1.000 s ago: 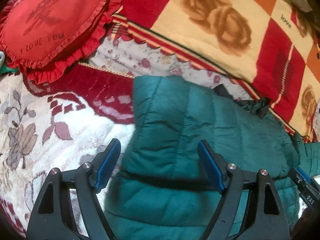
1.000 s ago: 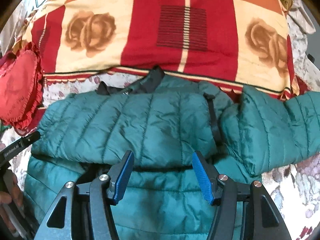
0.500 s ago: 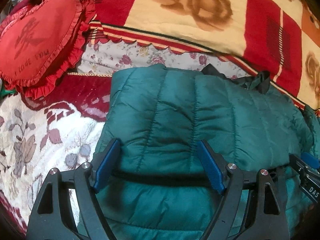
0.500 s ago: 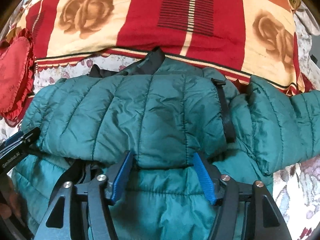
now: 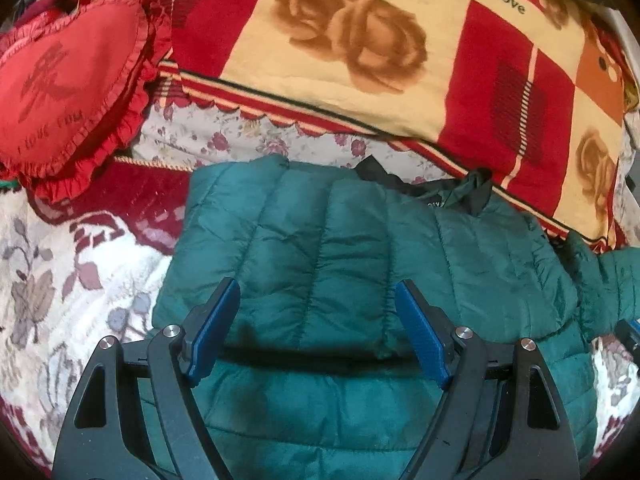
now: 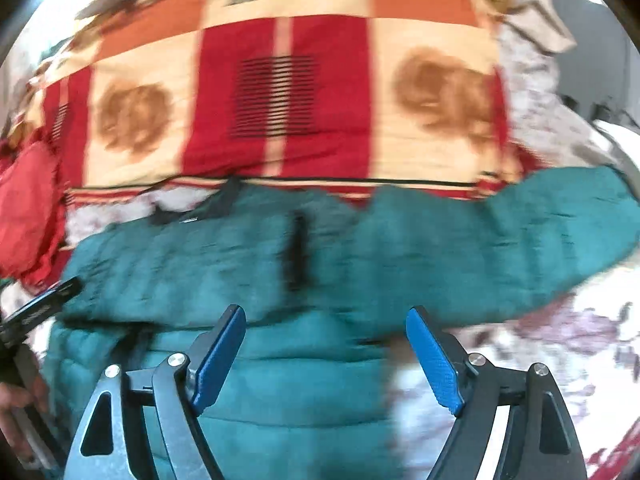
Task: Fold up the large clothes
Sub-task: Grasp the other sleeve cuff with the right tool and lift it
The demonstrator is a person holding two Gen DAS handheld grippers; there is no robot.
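Hovering my wide-open left gripper (image 5: 316,328) above the green puffer jacket (image 5: 360,260), I let the right gripper (image 6: 326,354) finish opening, empty, before reaching for the unfolded sleeve (image 6: 520,240).

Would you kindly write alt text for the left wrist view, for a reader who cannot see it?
A green puffer jacket lies on a flowered bedspread, one part folded over its body. The left gripper hovers open above that fold. Behind are a rose-patterned blanket and a red heart cushion.
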